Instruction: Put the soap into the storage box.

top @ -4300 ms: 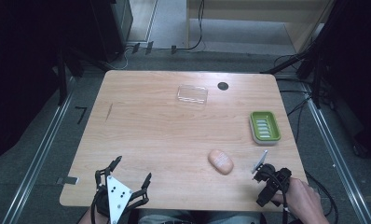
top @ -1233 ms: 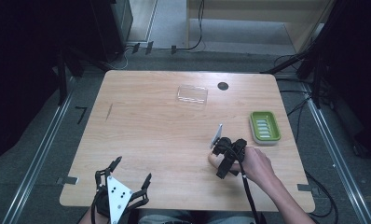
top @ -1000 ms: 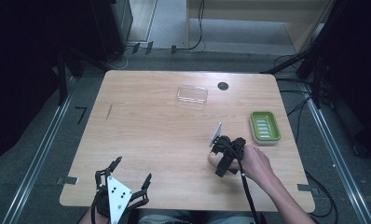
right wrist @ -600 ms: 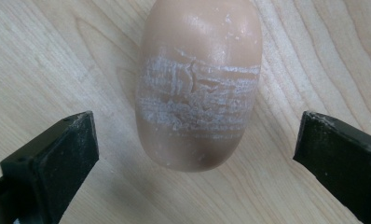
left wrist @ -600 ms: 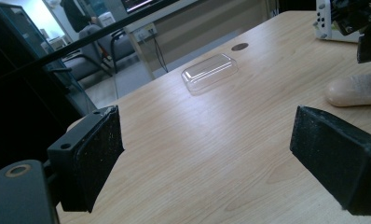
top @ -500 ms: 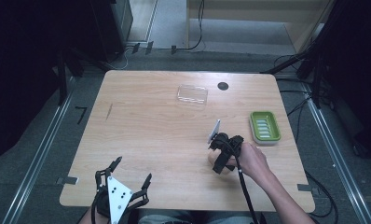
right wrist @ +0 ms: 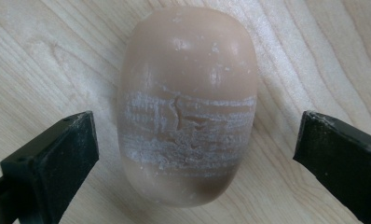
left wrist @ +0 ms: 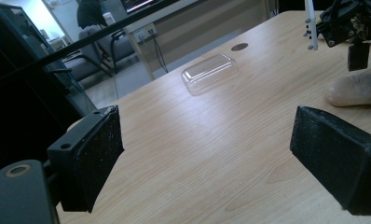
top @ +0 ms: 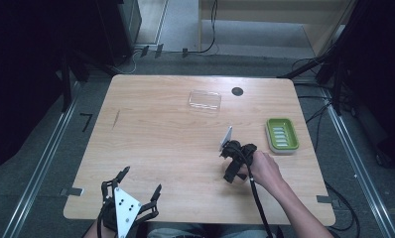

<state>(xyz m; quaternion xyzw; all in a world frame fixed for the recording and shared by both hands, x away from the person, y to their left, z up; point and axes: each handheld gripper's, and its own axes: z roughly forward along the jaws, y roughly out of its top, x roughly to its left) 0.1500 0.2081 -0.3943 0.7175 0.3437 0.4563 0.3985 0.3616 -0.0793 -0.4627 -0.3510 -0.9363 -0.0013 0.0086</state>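
A tan oval soap bar (right wrist: 188,107) with white scuff marks lies flat on the wooden table (top: 161,144). My right gripper (right wrist: 196,136) points down at it, open, one jaw on each side of the bar and both apart from it. In the high view that right gripper (top: 233,167) sits right of the table's middle and covers the soap. My left gripper (top: 141,181) rests open at the front left edge, nothing between its fingers. In the left gripper view the left gripper (left wrist: 207,149) looks across the table toward the soap bar (left wrist: 353,89) and the right gripper (left wrist: 356,32).
A green soap dish (top: 282,135) stands near the right edge, a little beyond the right hand. A clear plastic lid (top: 205,100) lies at the back middle beside a dark round hole (top: 237,91). Bare wood spreads across the left half.
The right gripper came from the front right edge to the soap and, over the last second, shifted slightly farther over it. The left gripper has stayed still.
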